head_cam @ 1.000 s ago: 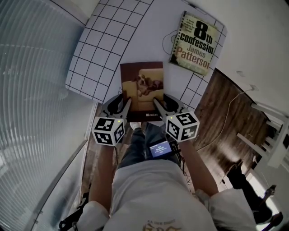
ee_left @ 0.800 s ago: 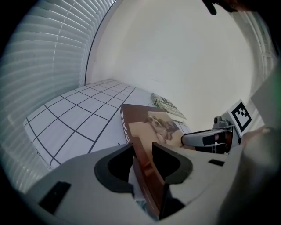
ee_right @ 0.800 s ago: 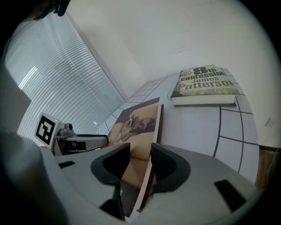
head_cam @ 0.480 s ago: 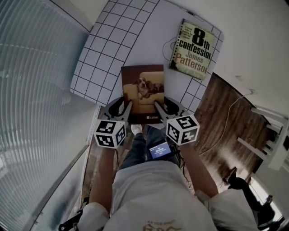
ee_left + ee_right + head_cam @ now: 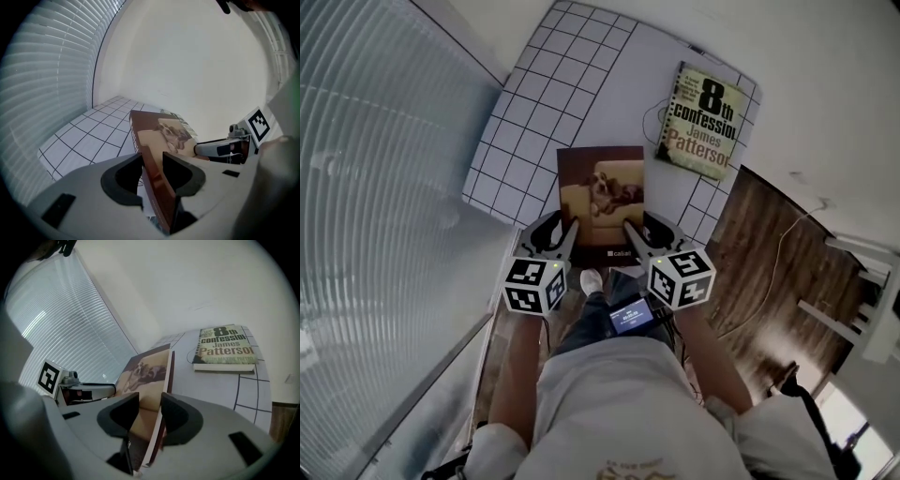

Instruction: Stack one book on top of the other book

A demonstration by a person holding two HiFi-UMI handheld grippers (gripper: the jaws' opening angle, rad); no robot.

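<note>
Head view: the brown book (image 5: 600,192), with a dog on a sofa on its cover, sits at the centre of the frame over the white gridded table (image 5: 534,103). The left gripper (image 5: 560,234) grips its lower left edge and the right gripper (image 5: 637,232) its lower right edge. The second book (image 5: 703,117), a James Patterson title, lies flat at the upper right, well apart from the brown one. Window blinds (image 5: 375,187) fill the left side and wooden floor (image 5: 769,253) shows at the right.

Left gripper view: the left gripper (image 5: 152,161) has its two dark jaws clamped on the brown book (image 5: 161,133), whose spine runs between them toward the lower centre. The book tilts up and away. The right gripper (image 5: 220,149) holds the opposite edge at the centre right. The table (image 5: 79,143) lies at the lower left.

Right gripper view: the right gripper (image 5: 150,409) is clamped on the brown book (image 5: 147,369), its edge pinched between the jaws. The left gripper (image 5: 89,392) shows at the left. The second book (image 5: 225,350) rests on the table (image 5: 211,390) at the upper right.
</note>
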